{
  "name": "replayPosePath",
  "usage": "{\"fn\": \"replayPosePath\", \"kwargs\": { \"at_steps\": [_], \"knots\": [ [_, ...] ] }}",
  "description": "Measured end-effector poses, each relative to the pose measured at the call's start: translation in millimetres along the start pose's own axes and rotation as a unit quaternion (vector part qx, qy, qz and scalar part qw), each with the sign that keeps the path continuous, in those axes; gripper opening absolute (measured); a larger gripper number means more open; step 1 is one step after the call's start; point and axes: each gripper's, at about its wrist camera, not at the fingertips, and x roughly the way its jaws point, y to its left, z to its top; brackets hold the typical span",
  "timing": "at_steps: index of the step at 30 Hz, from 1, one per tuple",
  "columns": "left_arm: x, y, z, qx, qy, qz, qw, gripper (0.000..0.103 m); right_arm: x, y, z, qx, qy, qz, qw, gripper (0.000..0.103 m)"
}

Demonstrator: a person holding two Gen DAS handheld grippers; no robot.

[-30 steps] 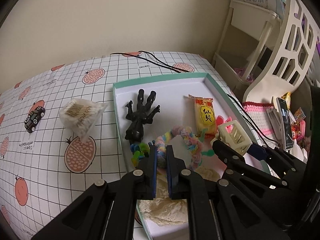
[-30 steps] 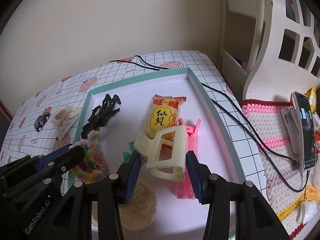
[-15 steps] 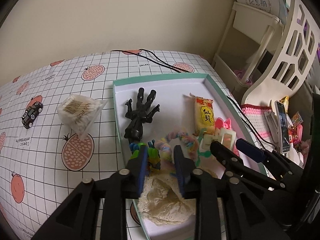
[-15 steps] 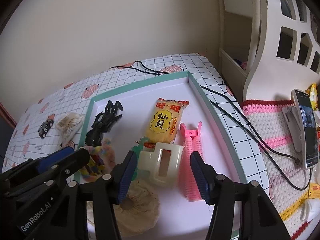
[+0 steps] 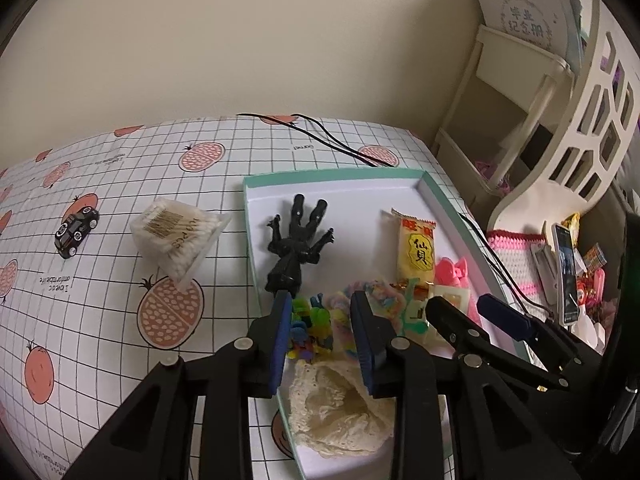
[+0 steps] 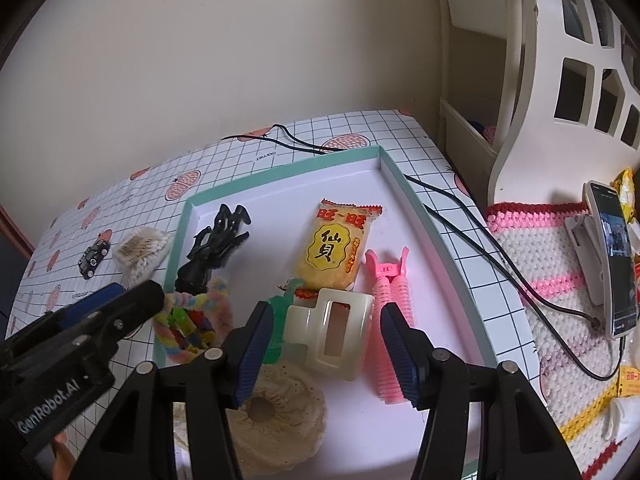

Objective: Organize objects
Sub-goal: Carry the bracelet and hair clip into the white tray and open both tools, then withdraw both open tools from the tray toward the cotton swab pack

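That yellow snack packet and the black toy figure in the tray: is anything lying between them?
No. In the right wrist view, only bare white tray floor lies between the black figure and the snack packet.

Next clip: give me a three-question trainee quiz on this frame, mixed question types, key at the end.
1. True or false: the cream hair claw lies inside the teal-rimmed tray.
2. Which lies outside the tray? A) snack packet B) toy car C) pink hair roller
3. Fill in: the right hand-held gripper is ___ (open/shut).

Key: 1 true; 2 B; 3 open.
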Motion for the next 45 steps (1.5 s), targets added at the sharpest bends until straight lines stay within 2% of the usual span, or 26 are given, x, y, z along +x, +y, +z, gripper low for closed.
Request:
{"fn": "replayPosePath", "kwargs": {
  "at_steps": [2, 3, 7, 10, 13, 19, 23, 24, 25, 26, 33, 35, 39, 45],
  "knots": [
    [-0.9, 3.4, 0.5, -0.007, -0.003, 0.004, 1.0000, 0.046, 0.1, -0.1, 0.0, -0.001, 0.000, 0.001, 1.000, 0.064],
    [-1.4, 4.9, 0.4, -0.010, -0.005, 0.005, 0.9999, 0.049, 0.1, -0.1, -0.2, -0.001, 0.000, 0.000, 1.000, 0.064],
    [-1.8, 11.6, 2.0, -0.021, -0.005, 0.012, 0.9997, 0.050, -0.2, -0.2, -0.3, -0.004, -0.002, -0.001, 1.000, 0.071],
    [-0.2, 16.1, 2.1, -0.025, -0.002, 0.028, 0.9993, 0.053, -0.1, -0.5, -0.2, -0.004, -0.004, -0.002, 1.000, 0.073],
    [-1.0, 21.9, 2.7, -0.032, -0.004, 0.037, 0.9988, 0.064, 0.4, -0.4, -0.4, -0.004, -0.004, -0.002, 1.000, 0.074],
    [-1.1, 34.9, 4.0, -0.052, -0.005, 0.049, 0.9975, 0.065, 0.9, 1.5, -1.3, -0.007, -0.005, -0.005, 1.000, 0.075],
    [0.2, 41.8, 4.5, -0.060, -0.003, 0.056, 0.9966, 0.066, 0.7, 1.8, -1.4, -0.006, -0.006, -0.003, 1.000, 0.083],
    [0.3, 43.1, 4.6, -0.062, -0.003, 0.057, 0.9965, 0.068, 0.7, 2.0, -1.4, -0.006, -0.006, -0.002, 1.000, 0.083],
    [0.1, 44.7, 4.5, -0.064, -0.004, 0.058, 0.9962, 0.077, 0.8, 2.6, -1.3, -0.007, -0.006, -0.002, 1.000, 0.083],
    [-0.1, 45.7, 4.5, -0.066, -0.005, 0.059, 0.9961, 0.080, 0.7, 2.4, -1.3, -0.007, -0.006, -0.002, 1.000, 0.084],
    [0.6, 53.7, 4.5, -0.075, -0.006, 0.066, 0.9950, 0.080, 1.5, 2.9, -1.1, -0.008, -0.005, -0.003, 1.000, 0.086],
    [0.2, 55.6, 4.1, -0.078, -0.006, 0.068, 0.9946, 0.085, 2.3, 3.6, -1.3, -0.008, -0.003, -0.003, 1.000, 0.087],
    [-0.7, 60.8, 3.7, -0.086, -0.008, 0.070, 0.9938, 0.087, 2.7, 4.6, -1.8, -0.009, -0.004, -0.001, 1.000, 0.103],
    [-1.3, 67.8, 3.9, -0.094, -0.010, 0.078, 0.9925, 0.087, 2.3, 4.5, -1.8, -0.008, -0.007, -0.001, 1.000, 0.103]
  ]
}}
